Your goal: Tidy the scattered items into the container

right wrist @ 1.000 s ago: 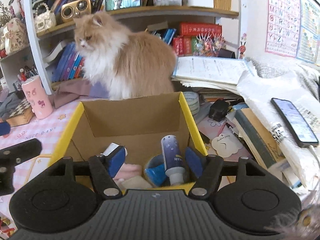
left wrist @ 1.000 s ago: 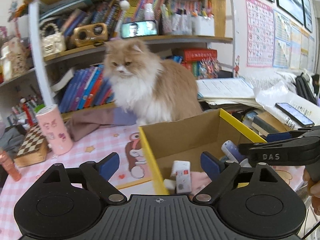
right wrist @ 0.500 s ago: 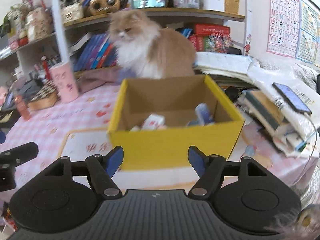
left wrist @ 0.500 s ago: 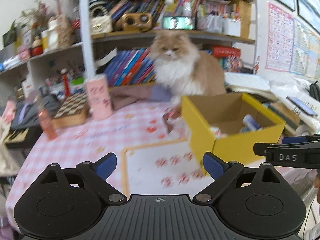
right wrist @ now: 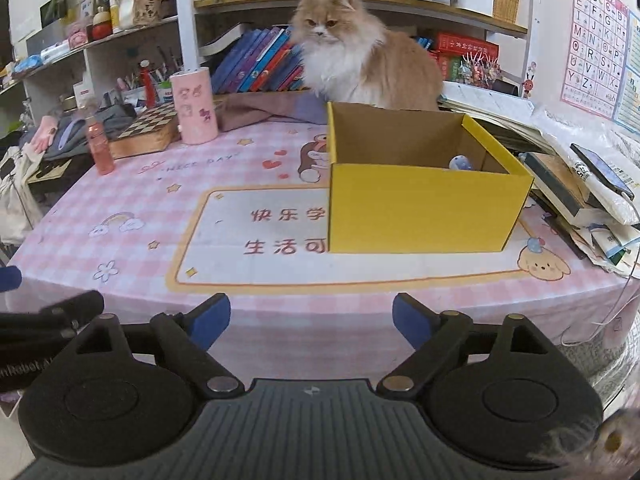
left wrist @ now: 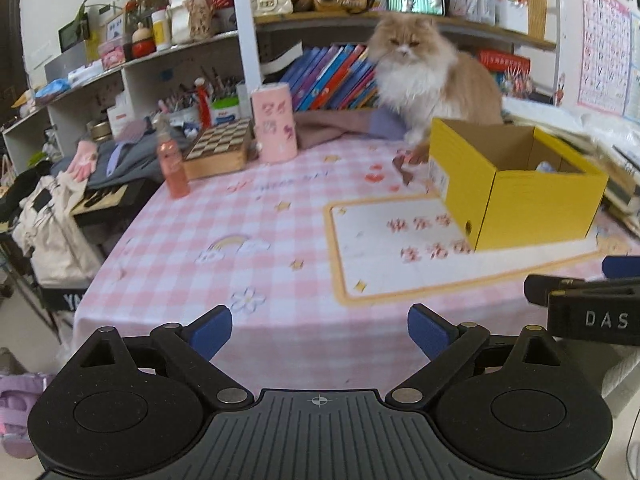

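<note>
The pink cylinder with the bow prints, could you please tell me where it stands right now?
In the right wrist view the pink cylinder stands upright at the table's far left, between the chessboard box and the cat, left of the yellow box.

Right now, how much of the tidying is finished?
It looks nearly finished. A bluish bottle already lies inside the yellow box. The left gripper and right gripper are both open and hold nothing. No loose items show on the pink tablecloth near the box.
</note>
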The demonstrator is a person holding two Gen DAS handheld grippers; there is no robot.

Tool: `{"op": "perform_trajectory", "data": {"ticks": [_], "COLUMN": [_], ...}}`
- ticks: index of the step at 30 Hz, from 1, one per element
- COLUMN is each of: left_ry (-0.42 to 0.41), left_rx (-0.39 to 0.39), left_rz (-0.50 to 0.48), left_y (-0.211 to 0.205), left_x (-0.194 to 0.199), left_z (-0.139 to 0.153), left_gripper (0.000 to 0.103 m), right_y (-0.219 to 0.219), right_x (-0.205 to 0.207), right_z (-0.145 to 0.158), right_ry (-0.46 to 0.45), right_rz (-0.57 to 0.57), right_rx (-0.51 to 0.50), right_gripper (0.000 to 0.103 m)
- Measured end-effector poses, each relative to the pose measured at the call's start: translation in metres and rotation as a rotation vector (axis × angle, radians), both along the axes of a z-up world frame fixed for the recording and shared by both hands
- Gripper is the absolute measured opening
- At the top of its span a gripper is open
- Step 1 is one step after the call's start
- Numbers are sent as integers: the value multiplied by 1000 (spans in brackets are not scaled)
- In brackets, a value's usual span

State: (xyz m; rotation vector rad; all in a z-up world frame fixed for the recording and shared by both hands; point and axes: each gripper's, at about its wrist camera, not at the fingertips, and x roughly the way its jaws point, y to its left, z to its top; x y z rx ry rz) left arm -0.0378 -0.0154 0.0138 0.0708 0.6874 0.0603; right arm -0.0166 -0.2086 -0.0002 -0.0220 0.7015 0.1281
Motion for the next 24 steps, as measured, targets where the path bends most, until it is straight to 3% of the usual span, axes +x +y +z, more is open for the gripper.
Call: {"op": "perform_trajectory", "data": {"ticks": [7, 24], "left_ry": [30, 81], "left_rx": [-1, -33], "left_rz": [12, -25], "left_y": [9, 10], "left_x": [-11, -12], "left_z": [-4, -13], "left_gripper": [102, 102], "right_y": [6, 4], "right_x": [-12, -21], "right_z": [-4, -6], "right_ry": [28, 38], "right_rz": [-20, -31], "right_rx": [2, 2], "right_gripper": [96, 97]}}
